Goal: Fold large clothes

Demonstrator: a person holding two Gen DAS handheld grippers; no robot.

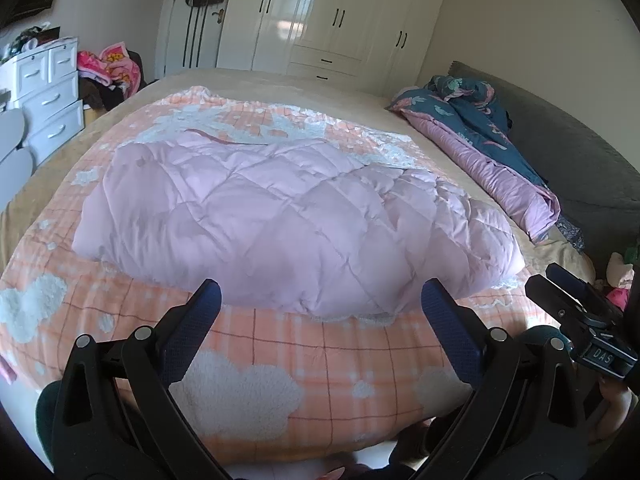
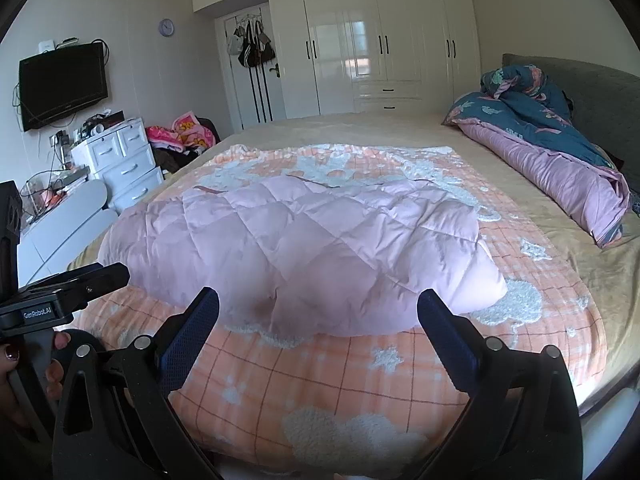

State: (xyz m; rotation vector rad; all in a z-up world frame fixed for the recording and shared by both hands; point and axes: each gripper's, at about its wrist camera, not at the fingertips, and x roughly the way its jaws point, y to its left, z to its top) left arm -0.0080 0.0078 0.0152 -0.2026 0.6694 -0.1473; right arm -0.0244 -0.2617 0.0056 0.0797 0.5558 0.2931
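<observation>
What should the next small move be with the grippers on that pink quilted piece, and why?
Probably ease both open grippers forward to the near edge of the pink quilted garment. The left gripper and right gripper both hang short of it, holding nothing, and it lies bunched on the orange checked blanket, not yet folded flat.

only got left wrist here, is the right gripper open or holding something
observer: open. The right gripper has its jaws spread with nothing between them, at the near edge of the pink quilted garment.
operator: whats the dark thing top left of my view
observer: a black tv, mounted on the wall above the white drawers.
operator: anything else on that wall
observer: a round clock, higher up and right of the tv.
</observation>
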